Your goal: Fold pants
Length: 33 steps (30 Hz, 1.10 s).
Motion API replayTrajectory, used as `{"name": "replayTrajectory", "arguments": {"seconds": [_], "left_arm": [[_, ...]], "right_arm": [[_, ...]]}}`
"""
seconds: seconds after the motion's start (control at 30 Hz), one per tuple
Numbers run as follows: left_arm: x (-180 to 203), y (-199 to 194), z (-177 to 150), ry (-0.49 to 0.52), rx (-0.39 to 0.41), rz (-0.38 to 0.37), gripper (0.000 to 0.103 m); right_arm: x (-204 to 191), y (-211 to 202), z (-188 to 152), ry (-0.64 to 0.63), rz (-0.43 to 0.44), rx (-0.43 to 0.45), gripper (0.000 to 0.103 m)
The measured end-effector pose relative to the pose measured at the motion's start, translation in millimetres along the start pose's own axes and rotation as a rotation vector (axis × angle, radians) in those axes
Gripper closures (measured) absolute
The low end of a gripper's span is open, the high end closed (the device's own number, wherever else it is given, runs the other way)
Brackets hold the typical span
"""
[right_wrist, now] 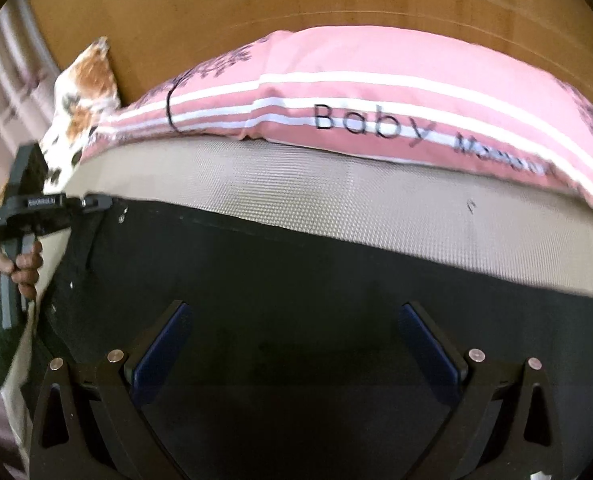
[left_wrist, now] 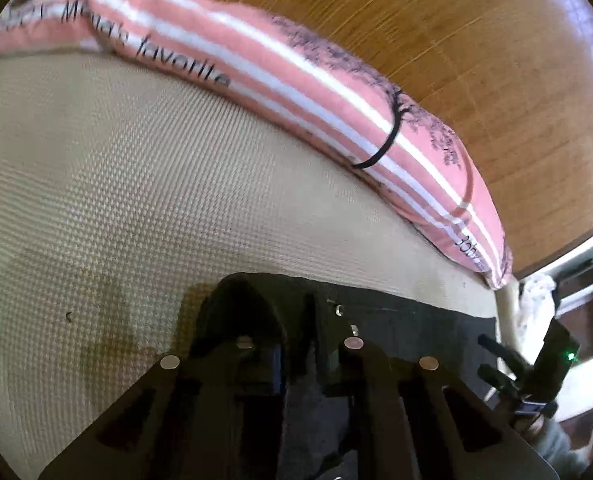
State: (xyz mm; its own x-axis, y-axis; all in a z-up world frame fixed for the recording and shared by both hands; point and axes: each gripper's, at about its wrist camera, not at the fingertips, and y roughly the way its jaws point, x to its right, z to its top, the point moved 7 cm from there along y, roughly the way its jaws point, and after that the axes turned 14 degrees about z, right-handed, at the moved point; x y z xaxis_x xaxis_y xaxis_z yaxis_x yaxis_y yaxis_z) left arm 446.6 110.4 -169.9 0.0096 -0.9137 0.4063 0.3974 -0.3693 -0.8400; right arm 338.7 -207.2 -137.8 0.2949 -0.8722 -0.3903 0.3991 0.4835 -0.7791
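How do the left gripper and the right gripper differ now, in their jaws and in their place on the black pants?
The left gripper has its jaws closed on the edge of the pants; the right gripper has its jaws wide apart and holds nothing. The left gripper is at a corner of the pants; the right gripper is over their middle. Both face the pink striped pillow.

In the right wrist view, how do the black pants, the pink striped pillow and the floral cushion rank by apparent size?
1. black pants, though nearest the camera
2. pink striped pillow
3. floral cushion, partly hidden
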Motion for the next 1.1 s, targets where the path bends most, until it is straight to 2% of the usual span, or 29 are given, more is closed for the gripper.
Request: {"name": "replayTrajectory", "arguments": {"seconds": [0.1,0.3,0.4,0.53,0.77,0.87,1.0,1.1], "left_arm": [[8,-17,1,0.010,0.060,-0.025,0.093],[27,-66,-4,0.053,0.201,-0.194,0.095],[31,-77,-5,0.034,0.231,-0.260,0.095],[28,-86,-4,-0.003,0.247,-0.322,0.095],[26,-88,-4,0.007,0.245,-0.297,0.095],[23,-85,-4,-0.002,0.237,-0.279,0.095],[20,-80,-4,-0.006,0.232,-0.252,0.095],[19,-76,-2,-0.012,0.230,-0.230,0.095]], "right_arm": [[-2,4,7,-0.078,0.042,-0.047,0.000],[1,8,36,-0.172,0.222,-0.149,0.001],[6,17,50,-0.165,0.332,-0.218,0.009],[13,33,65,-0.197,0.404,-0.311,0.017],[4,58,69,-0.231,0.590,-0.470,0.024],[3,61,56,-0.247,0.648,-0.568,0.035],[15,52,43,-0.275,0.630,-0.620,0.056],[33,39,36,-0.279,0.587,-0.643,0.065]]}}
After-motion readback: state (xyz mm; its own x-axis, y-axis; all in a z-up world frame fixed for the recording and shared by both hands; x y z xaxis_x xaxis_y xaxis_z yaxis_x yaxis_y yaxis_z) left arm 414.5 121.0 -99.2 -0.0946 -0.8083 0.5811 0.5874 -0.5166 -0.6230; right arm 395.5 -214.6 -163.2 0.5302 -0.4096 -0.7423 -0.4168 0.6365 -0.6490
